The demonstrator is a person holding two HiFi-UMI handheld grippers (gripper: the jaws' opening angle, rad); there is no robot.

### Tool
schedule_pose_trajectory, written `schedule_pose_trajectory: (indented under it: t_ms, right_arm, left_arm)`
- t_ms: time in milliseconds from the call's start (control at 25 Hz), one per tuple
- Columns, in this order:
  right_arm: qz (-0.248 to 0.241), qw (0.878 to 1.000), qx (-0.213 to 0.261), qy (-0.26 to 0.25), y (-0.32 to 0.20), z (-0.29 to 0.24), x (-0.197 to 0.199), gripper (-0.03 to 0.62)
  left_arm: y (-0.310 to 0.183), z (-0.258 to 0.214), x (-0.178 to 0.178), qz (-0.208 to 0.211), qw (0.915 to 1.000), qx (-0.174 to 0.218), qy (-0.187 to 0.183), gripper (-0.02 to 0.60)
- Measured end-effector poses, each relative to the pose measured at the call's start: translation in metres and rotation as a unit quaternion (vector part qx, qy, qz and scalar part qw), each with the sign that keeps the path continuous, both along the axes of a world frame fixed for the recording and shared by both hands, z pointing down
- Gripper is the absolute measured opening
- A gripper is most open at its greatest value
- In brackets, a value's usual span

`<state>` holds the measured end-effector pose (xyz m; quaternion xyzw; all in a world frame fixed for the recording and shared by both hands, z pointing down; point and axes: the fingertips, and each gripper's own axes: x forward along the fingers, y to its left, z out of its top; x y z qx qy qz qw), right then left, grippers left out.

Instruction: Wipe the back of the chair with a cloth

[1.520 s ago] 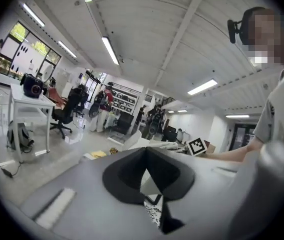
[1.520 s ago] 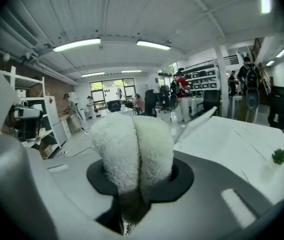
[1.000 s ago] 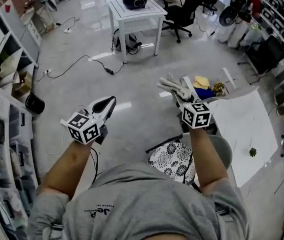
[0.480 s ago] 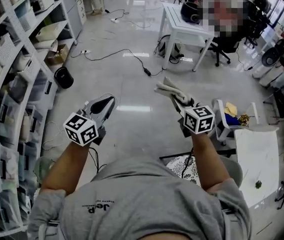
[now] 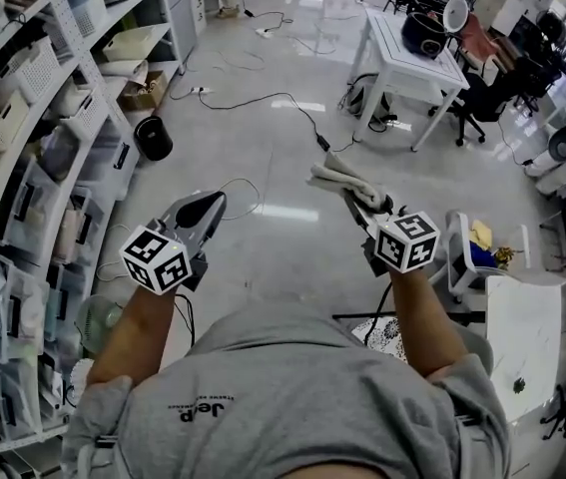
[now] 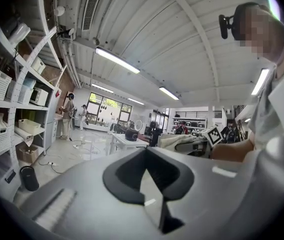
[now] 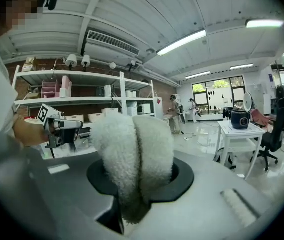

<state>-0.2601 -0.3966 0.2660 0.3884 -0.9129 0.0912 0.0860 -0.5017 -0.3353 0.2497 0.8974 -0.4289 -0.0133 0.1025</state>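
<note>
My right gripper (image 5: 362,200) is shut on a folded off-white fluffy cloth (image 5: 340,178), held in the air over the floor. In the right gripper view the cloth (image 7: 132,149) bulges up out of the jaws and hides the fingertips. My left gripper (image 5: 201,213) hangs level with it on the left, shut with nothing in it; its dark pads (image 6: 131,176) meet. The chair, with a flower-patterned seat (image 5: 380,331), lies low and behind my right forearm, mostly hidden. Neither gripper touches it.
Tall shelves (image 5: 53,118) with bins line the left side. A black bin (image 5: 153,138) and cables (image 5: 263,103) lie on the floor ahead. A white table (image 5: 407,63) with a black cooker (image 5: 427,33) stands far ahead, a white desk (image 5: 522,327) at right.
The view has swung left: the shelves now fill the left side and the chair has slid to the lower right. Both grippers keep their pose; the cloth stays gripped.
</note>
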Motion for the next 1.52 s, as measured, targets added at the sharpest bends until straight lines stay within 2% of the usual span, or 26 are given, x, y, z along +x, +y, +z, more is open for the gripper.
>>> schedule_pose_trajectory:
  t_ms: [320,1520]
  right_arm:
    - [-0.005,1.000,-0.003,0.013,0.002,-0.002,0.006,0.098]
    - [0.013,1.000,0.010,0.022,0.014,-0.007,0.021,0.095]
  left_arm:
    - [-0.001,-0.006,0.007,0.003,0.9997,0.003,0.024,0.057]
    - [0.006,-0.005,0.017,0.012,0.9993,0.000,0.035,0.057]
